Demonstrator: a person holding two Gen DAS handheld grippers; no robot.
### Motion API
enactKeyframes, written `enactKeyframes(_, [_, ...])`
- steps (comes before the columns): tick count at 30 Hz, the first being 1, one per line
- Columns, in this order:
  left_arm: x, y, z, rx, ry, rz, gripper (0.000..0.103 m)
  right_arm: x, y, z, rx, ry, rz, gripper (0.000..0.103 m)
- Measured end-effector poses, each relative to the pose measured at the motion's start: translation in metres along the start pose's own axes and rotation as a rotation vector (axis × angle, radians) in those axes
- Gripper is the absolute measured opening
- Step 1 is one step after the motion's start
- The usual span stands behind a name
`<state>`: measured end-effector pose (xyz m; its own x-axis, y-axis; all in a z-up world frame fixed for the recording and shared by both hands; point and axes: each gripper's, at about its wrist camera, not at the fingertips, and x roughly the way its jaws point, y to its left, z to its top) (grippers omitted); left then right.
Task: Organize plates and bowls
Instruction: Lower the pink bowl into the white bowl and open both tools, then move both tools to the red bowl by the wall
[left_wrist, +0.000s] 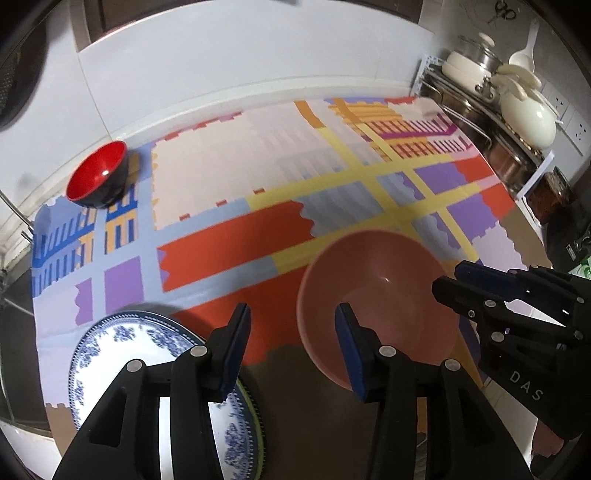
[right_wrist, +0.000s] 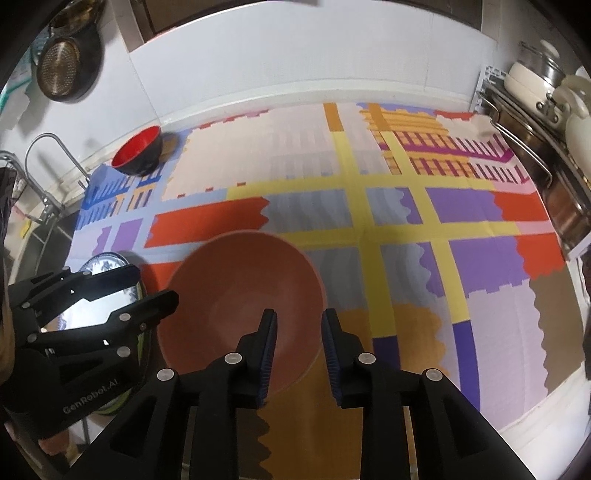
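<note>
Both grippers are open: the right gripper (right_wrist: 298, 334) straddles the pink bowl's (right_wrist: 236, 295) near-right rim, while the left gripper (left_wrist: 291, 325) hovers between it and the blue-patterned plate (left_wrist: 122, 354).

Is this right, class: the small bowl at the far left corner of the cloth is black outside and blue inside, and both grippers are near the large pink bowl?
One detail is wrong. The small bowl is red inside, not blue, as the left wrist view shows. It is black outside, at the cloth's far left corner, and both grippers, left gripper and right gripper, are near the large pink bowl.
</note>
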<state>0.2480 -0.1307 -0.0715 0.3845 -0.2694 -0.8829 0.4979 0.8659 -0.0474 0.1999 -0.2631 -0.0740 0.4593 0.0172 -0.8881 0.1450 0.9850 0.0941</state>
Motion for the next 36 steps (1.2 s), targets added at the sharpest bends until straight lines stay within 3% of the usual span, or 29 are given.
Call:
enactKeyframes(31, [-0.055,0.121,0.029,-0.168,-0.163,0.156,0.064,-0.011,0.101,0.079,-0.173,-0.155,0.144,0.026])
enactKeyframes(36, [-0.06,0.14,0.037,-0.19,-0.187,0.195,0.067,-0.01,0.114,0.093,-0.202,-0.181,0.147,0.034])
